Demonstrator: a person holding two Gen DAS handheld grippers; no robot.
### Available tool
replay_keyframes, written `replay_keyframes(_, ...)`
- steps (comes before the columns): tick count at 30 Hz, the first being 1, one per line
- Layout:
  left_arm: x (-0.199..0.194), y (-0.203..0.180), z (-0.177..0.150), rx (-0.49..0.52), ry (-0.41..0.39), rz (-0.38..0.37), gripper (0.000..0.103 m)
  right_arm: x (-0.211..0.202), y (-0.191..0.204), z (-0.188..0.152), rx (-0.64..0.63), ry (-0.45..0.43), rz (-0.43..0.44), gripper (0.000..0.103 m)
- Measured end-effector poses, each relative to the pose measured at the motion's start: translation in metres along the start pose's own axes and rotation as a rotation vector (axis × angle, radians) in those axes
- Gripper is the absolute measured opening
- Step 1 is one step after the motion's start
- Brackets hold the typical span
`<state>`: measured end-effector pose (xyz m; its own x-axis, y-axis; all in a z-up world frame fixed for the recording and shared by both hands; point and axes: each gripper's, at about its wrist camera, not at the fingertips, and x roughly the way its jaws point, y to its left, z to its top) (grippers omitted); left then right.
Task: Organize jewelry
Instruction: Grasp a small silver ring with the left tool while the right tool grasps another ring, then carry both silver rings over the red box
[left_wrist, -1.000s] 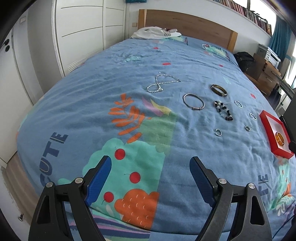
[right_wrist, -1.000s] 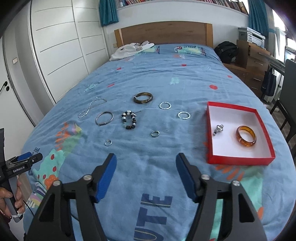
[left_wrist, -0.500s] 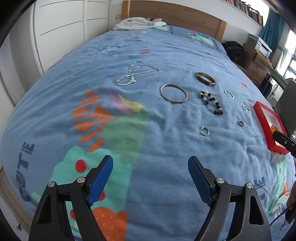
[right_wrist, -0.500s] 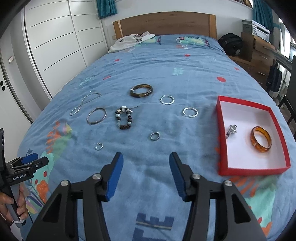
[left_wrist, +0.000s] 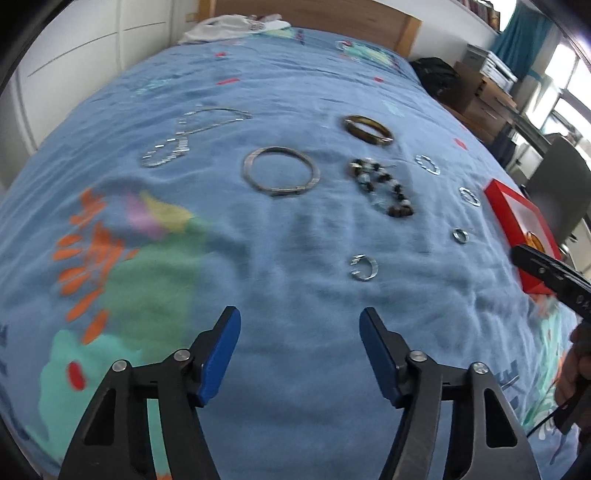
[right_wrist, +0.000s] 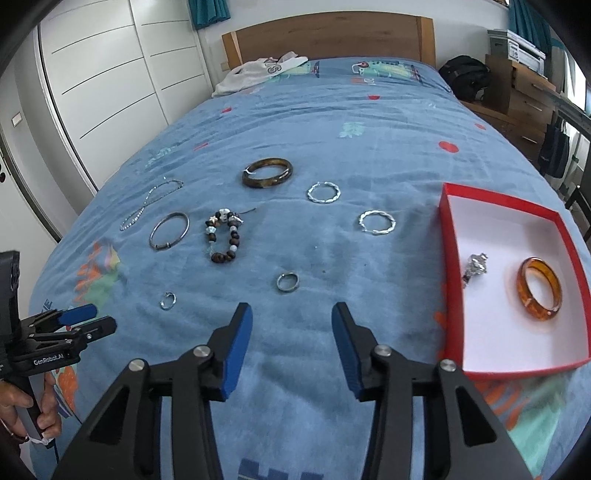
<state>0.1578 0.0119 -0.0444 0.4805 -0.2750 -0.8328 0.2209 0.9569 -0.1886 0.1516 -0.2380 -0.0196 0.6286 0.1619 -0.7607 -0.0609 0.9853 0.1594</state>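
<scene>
Jewelry lies spread on the blue bedspread. A red box (right_wrist: 448, 258) at the right holds an amber bangle (right_wrist: 539, 288) and a small silver piece (right_wrist: 476, 264). My right gripper (right_wrist: 291, 325) is open and empty, just short of a small metal ring (right_wrist: 287, 282). My left gripper (left_wrist: 299, 328) is open and empty, short of an open silver ring (left_wrist: 364, 266). Farther off lie a silver bangle (left_wrist: 280, 175), a bead bracelet (right_wrist: 223, 240), a dark bangle (right_wrist: 267, 172), two twisted silver hoops (right_wrist: 323, 192) (right_wrist: 376, 221) and a chain (right_wrist: 151, 203).
White clothing (right_wrist: 258, 70) lies by the wooden headboard (right_wrist: 325, 33). A white wardrobe (right_wrist: 110, 74) stands at the left, wooden drawers (right_wrist: 524, 88) and a black bag (right_wrist: 463, 75) at the right. The left gripper shows at the bed's left edge in the right wrist view (right_wrist: 79, 325).
Both grippers have moved forward over the bed toward the jewelry. Both sets of jaws have narrowed but stay open.
</scene>
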Motion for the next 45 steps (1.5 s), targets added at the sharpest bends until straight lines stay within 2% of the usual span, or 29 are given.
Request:
replay_keyframes(6, 0.025, -0.017, 0.012, 0.035, 0.033, -0.057, 0.060, 0.028, 0.007, 0.004, -0.023, 0.029, 0.023, 0.043)
replay_keyframes(10, 0.039, -0.024, 0.018, 0.043, 0.055, -0.076, 0.052, 0.045, 0.009, 0.006, -0.025, 0.048, 0.020, 0.043)
replay_keyframes(17, 0.050, -0.030, 0.023, 0.055, 0.060, -0.080, 0.043, 0.066, 0.002, 0.011, -0.022, 0.073, 0.005, 0.043)
replay_keyframes(20, 0.052, -0.033, 0.023, 0.065, 0.062, -0.090, 0.030, 0.072, 0.001, 0.012, -0.022, 0.078, 0.002, 0.043)
replay_keyframes(22, 0.054, -0.033, 0.021, 0.071, 0.069, -0.097, 0.018, 0.075, 0.002, 0.013, -0.029, 0.081, -0.001, 0.042)
replay_keyframes(28, 0.053, -0.031, 0.020, 0.063, 0.061, -0.109, 0.018, 0.080, 0.001, 0.014, -0.041, 0.093, -0.015, 0.020)
replay_keyframes(36, 0.042, -0.034, 0.020, 0.063, 0.047, -0.122, 0.018, 0.075, 0.000, 0.015, -0.041, 0.080, -0.004, 0.020)
replay_keyframes(45, 0.020, -0.043, 0.022, 0.078, 0.011, -0.119, 0.018, 0.043, -0.002, 0.012, -0.029, 0.041, 0.025, 0.020)
